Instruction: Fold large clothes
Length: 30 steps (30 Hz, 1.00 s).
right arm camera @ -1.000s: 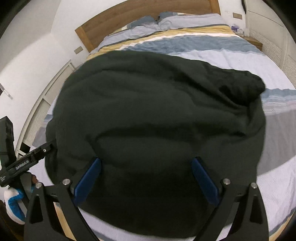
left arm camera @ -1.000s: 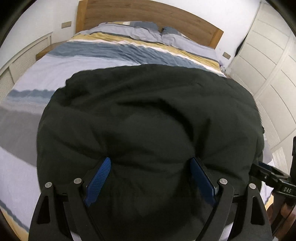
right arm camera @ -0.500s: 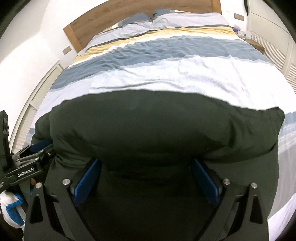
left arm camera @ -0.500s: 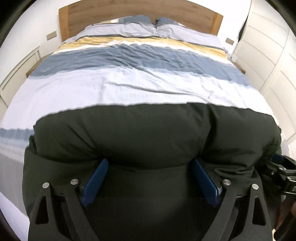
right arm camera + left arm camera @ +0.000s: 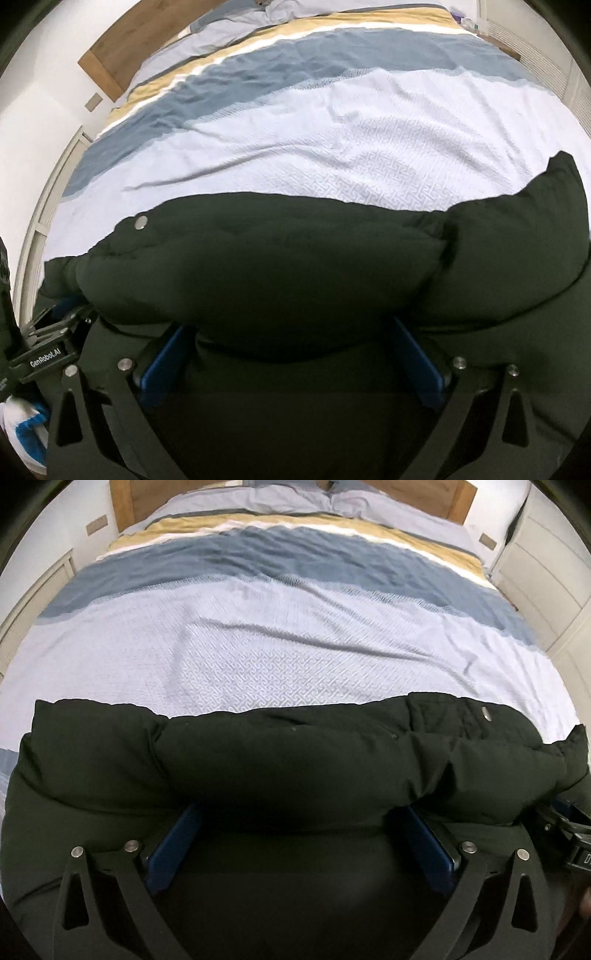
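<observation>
Bulging between both wide-spread claws (image 5: 303, 843) (image 5: 291, 363): puffy matte dark coat (image 5: 295, 760); pads seemingly unpressed; left just widened.

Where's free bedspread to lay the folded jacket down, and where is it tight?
Free: the pale band of the bedspread between the dark puffy jacket and the blue stripe. Tight: the near edge, where the jacket bulges between the left gripper and right gripper fingers, side by side.

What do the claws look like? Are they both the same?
Yes, they match. Each claw, left and right, has two black fingers with triangle cut-outs and round silver screws. The pads inside are flat and blue. The left claw, seen from the right camera, has "GenRobot.AI" in white letters on its side.
</observation>
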Tool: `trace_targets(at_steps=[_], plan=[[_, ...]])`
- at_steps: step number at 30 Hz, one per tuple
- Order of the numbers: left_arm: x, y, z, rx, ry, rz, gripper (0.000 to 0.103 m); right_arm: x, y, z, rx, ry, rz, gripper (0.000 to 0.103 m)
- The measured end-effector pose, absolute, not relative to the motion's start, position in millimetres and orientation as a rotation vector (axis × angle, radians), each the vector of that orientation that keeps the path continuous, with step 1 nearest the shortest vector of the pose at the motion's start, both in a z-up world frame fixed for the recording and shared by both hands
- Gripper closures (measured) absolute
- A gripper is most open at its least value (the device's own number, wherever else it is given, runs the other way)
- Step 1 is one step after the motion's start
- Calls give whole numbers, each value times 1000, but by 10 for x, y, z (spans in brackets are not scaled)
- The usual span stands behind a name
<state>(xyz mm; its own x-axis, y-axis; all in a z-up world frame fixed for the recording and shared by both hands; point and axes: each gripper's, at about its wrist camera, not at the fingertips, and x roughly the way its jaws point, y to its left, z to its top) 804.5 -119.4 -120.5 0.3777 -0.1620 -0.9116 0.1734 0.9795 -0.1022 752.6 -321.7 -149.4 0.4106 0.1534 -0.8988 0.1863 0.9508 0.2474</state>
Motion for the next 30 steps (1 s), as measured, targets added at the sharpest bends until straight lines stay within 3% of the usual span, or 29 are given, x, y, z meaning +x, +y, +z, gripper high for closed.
trace_targets(at_steps=[6,17,30], plan=[[7967,-1125,-1084,-7,1169,-228,1,7554,-3213,-1462,310,1182,-14,0],[7205,-765,-526,-8,1006,-157,1,6813,-3096,-700,188,1035,42,0],[6995,-870,-748,63,994,-144,1,6560,-3206,-1132,251,1093,40,0]])
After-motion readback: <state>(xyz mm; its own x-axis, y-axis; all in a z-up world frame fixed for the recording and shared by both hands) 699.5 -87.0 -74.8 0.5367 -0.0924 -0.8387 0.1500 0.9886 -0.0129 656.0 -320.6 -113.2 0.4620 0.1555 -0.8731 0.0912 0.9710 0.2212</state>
